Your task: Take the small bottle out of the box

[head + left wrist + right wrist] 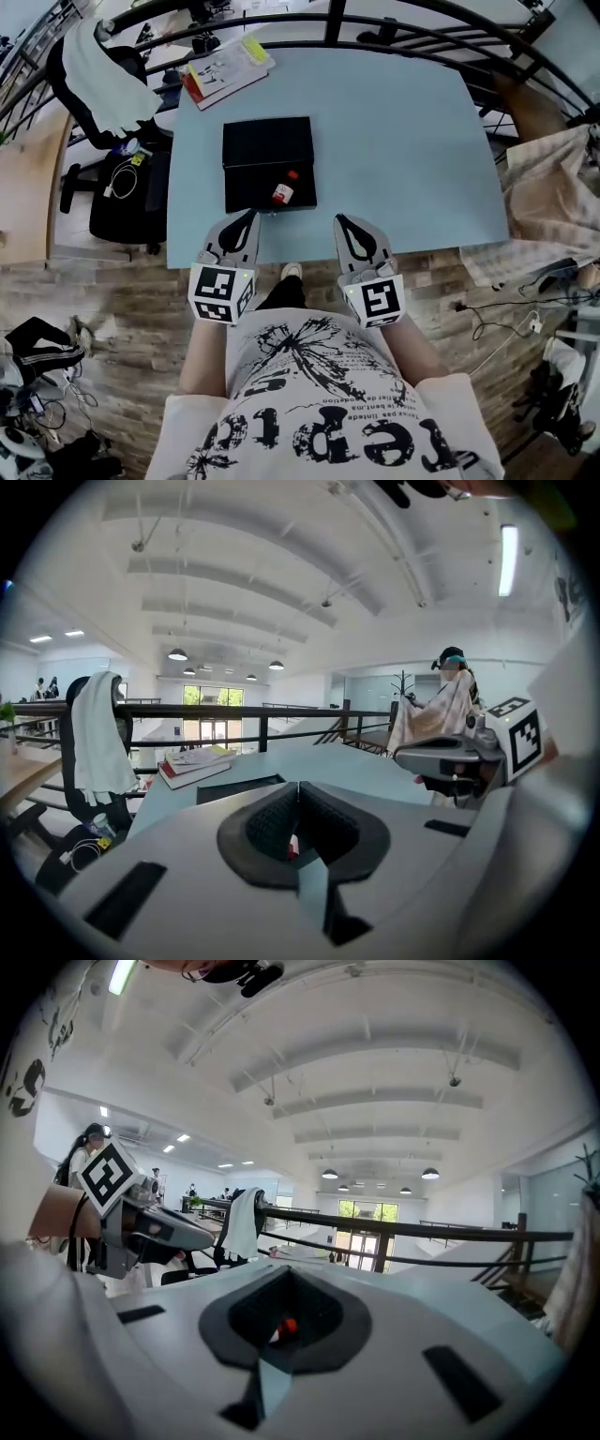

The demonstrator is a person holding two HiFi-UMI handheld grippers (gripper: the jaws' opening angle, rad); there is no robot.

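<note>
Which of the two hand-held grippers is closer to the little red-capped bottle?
The left gripper, whose shut tip reaches the black box's near edge just short of the small bottle; the right gripper stops beside the box's corner, farther off.

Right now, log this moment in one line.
left gripper: shut, empty | right gripper: shut, empty | bottle: in box, untouched | both grippers: over table near edge
</note>
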